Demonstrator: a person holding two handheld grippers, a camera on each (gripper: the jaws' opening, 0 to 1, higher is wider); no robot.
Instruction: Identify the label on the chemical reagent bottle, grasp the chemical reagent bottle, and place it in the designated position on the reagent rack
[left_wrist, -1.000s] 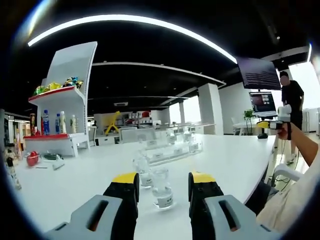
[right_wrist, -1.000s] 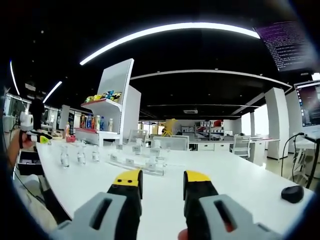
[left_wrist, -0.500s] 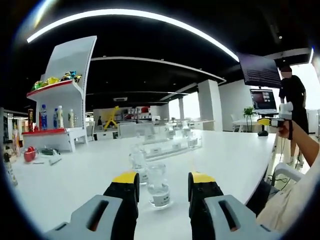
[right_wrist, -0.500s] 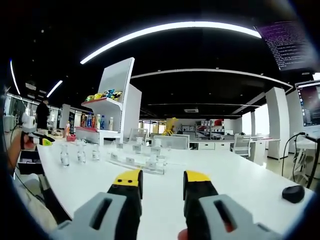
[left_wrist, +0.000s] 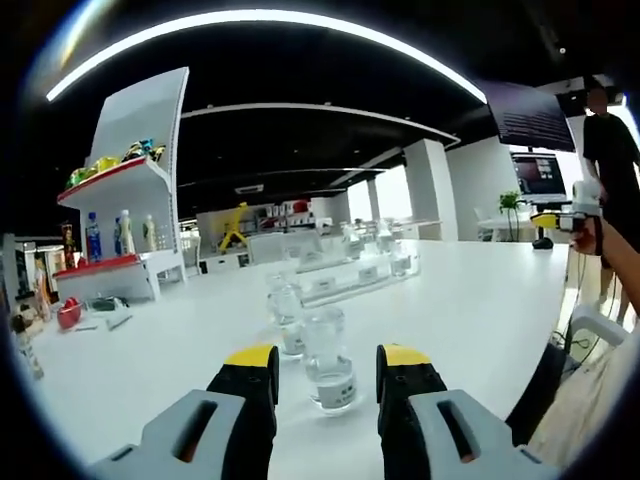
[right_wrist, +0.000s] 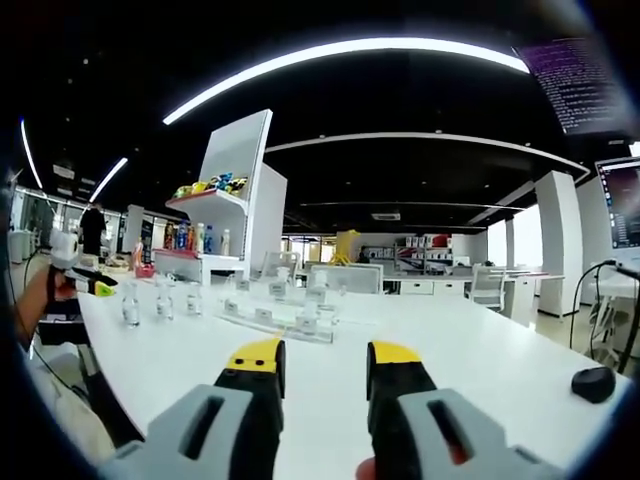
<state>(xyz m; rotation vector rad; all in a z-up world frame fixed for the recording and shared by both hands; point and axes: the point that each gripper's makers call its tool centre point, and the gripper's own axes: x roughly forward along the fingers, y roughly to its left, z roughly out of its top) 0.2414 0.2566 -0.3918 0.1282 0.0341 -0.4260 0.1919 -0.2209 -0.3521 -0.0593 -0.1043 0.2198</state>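
while both grippers hang over the white table, bottles stand untouched

as the left gripper view looks along its jaws, the left gripper (left_wrist: 327, 372) stands wide, gripping nothing; a clear glass reagent bottle (left_wrist: 329, 357) sits upright on the table (left_wrist: 470, 310) between the yellow-tipped black fingers, contact not discernible. its white label is unreadable. a second bottle (left_wrist: 287, 315) stands just behind. the clear acrylic reagent rack (left_wrist: 355, 277) lies farther off, its tags too small to read. right gripper (right_wrist: 320, 372) is open and empty above bare tabletop; three small bottles (right_wrist: 160, 300) stand near the rack's left end.
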